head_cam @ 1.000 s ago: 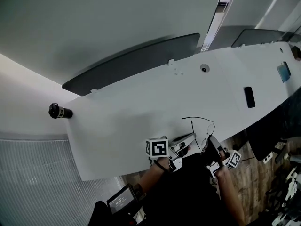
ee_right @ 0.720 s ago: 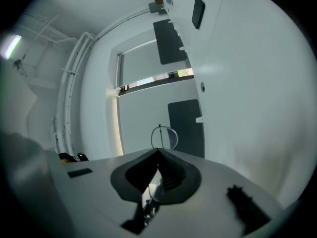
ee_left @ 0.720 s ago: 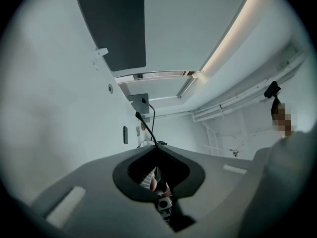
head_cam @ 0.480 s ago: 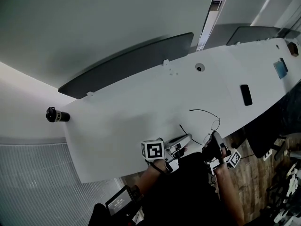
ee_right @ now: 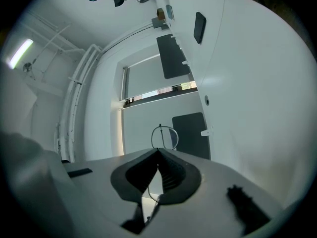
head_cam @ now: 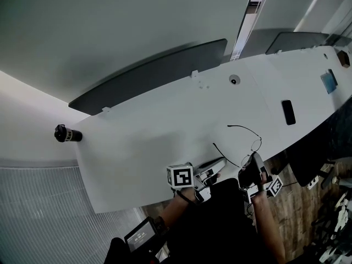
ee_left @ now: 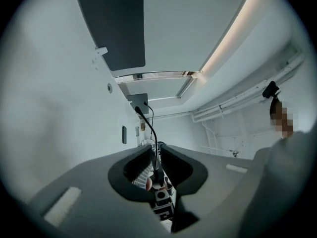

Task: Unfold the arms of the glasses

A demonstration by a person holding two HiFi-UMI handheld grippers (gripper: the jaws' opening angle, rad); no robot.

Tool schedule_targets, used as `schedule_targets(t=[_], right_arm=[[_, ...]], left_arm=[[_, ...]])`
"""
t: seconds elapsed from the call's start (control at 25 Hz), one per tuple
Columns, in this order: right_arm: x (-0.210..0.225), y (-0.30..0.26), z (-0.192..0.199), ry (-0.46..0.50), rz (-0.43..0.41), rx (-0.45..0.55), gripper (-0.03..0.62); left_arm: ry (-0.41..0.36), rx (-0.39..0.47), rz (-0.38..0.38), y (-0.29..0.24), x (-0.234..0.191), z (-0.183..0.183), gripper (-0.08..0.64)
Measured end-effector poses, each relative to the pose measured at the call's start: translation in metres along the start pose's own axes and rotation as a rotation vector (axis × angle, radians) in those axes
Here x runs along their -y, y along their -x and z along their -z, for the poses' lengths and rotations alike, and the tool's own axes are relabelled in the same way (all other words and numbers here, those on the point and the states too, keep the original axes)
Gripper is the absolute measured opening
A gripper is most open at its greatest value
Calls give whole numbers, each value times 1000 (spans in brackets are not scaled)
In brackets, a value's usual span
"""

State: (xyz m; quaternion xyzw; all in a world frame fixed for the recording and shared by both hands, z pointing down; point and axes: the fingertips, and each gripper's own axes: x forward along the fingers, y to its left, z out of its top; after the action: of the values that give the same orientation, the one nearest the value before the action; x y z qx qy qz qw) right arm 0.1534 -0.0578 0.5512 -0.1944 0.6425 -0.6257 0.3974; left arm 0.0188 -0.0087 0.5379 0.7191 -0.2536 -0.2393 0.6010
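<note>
Thin black wire-rimmed glasses [head_cam: 254, 143] hang just above the white table [head_cam: 159, 128] near its front edge. My right gripper [head_cam: 254, 156] is shut on the frame by the lenses. In the right gripper view one round lens rim [ee_right: 163, 137] sticks out past the closed tips of the right gripper [ee_right: 159, 150]. One arm [head_cam: 242, 128] curves away over the table. The other arm [head_cam: 225, 155] runs back to my left gripper [head_cam: 221, 161]. In the left gripper view that arm [ee_left: 151, 130] lies in the narrow gap of the left gripper [ee_left: 156, 147], whose jaws are opening and stand off it.
A black phone [head_cam: 287, 112] and a bluish card [head_cam: 328, 82] lie at the table's right. A small round grommet [head_cam: 234, 80] sits near the far edge, beside dark panels [head_cam: 148, 73]. A black cylinder [head_cam: 67, 133] is off the table's left end. Wooden floor lies below the front edge.
My right gripper has carried the glasses frame to the right, so the near arm swung out from the lenses. The left gripper stayed in place and its jaws have loosened around that arm.
</note>
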Motion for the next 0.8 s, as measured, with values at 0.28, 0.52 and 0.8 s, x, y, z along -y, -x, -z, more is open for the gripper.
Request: schedule_targets(t=[0.28, 0.52, 0.8], right_arm=[[-4, 10, -22, 40, 1, 32, 9], [-4, 8, -21, 91, 2, 36, 9], [-4, 3, -14, 76, -10, 26, 9]], left_arm=[[-39, -35, 17, -2, 9, 0, 87], [-114, -64, -29, 12, 2, -5, 86], [-118, -56, -61, 17, -9, -9, 83]])
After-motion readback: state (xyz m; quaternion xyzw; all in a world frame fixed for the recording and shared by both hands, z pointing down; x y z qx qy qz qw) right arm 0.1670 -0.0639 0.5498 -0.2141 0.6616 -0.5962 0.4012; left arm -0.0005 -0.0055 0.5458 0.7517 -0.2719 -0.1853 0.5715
